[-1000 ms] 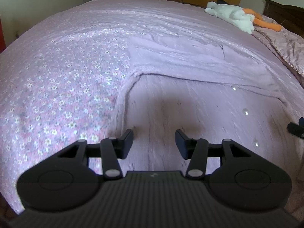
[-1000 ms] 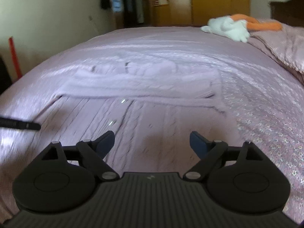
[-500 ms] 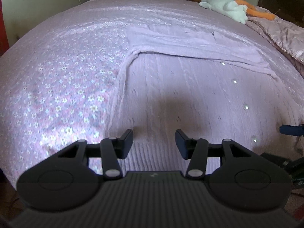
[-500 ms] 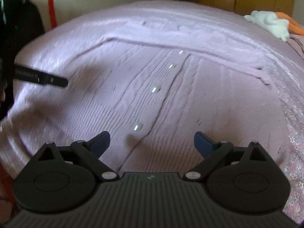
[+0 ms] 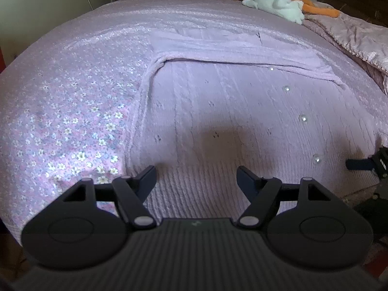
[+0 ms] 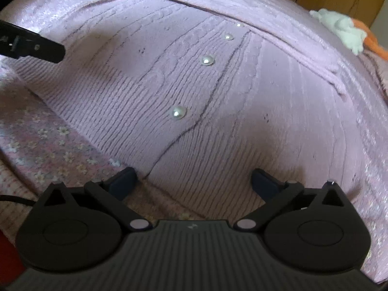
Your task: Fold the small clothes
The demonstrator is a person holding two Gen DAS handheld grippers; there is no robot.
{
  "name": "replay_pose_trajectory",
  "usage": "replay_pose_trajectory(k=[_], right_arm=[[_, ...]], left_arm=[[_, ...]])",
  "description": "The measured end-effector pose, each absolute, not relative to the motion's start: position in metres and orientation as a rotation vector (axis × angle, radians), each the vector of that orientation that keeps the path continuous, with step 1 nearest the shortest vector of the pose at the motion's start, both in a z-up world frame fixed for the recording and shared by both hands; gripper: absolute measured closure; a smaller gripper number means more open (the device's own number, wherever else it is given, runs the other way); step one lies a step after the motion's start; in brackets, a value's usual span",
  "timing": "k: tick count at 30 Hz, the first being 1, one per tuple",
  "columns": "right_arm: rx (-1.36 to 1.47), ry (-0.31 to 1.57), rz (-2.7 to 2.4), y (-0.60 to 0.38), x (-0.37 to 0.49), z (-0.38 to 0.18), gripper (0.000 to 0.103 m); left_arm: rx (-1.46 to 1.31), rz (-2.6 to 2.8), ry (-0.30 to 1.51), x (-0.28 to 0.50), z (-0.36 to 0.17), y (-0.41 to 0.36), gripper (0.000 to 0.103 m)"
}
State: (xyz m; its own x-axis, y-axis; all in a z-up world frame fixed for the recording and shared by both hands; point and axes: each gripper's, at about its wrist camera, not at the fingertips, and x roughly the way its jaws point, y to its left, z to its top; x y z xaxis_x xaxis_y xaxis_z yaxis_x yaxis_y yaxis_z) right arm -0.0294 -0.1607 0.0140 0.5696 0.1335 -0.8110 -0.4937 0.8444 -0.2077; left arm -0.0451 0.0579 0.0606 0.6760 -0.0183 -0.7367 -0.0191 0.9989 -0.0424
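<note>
Lilac knit cardigan [image 5: 242,111] lies flat on the bed, front up, ribbed hem toward both cameras, sleeves folded across the far part of the body. Floral bedspread [image 5: 60,111] bare to the left of the garment; cardigan's left edge runs along it.

Left hand-held gripper [image 5: 196,177]: jaws apart, nothing between them, poised just over the ribbed hem near the cardigan's left corner. Contact with the fabric cannot be told. Its shadow falls on the knit ahead.

Row of pearl buttons [image 6: 179,112] runs up the front placket, right of centre in the left wrist view, left of centre in the right wrist view. Dark opening seam just beside the buttons.

Right hand-held gripper [image 6: 194,180]: jaws wide apart, empty, over the hem at the lower edge; left fingertip beside the placket seam. One finger of the other gripper shows at the far left of the right wrist view.

Far right, near the head of the bed: white and orange plush toy [image 5: 278,4], well apart from the cardigan; quilted pink blanket [image 5: 351,34] beside it. Nothing lies on the garment.
</note>
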Motion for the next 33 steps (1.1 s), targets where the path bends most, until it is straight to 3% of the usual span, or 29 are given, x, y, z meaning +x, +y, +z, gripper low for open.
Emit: replay_pose_trajectory(k=[20,23,31,33], right_arm=[[-0.422,0.740,0.310,-0.155,-0.017,0.012,0.001],[-0.405,0.716,0.347,-0.156,-0.021,0.016,0.016],[-0.373,0.650,0.359,-0.154,-0.029,0.030,0.081],[-0.340,0.642,0.340,-0.158,-0.025,0.035,0.086]], left_arm=[[0.024,-0.162,0.801,-0.057,0.052,0.036,0.028],[0.057,-0.166,0.817,-0.056,0.049,0.031,0.028],[0.082,-0.144,0.855,-0.051,0.042,0.030,0.028],[0.097,-0.117,0.870,-0.048,0.040,0.029,0.028]])
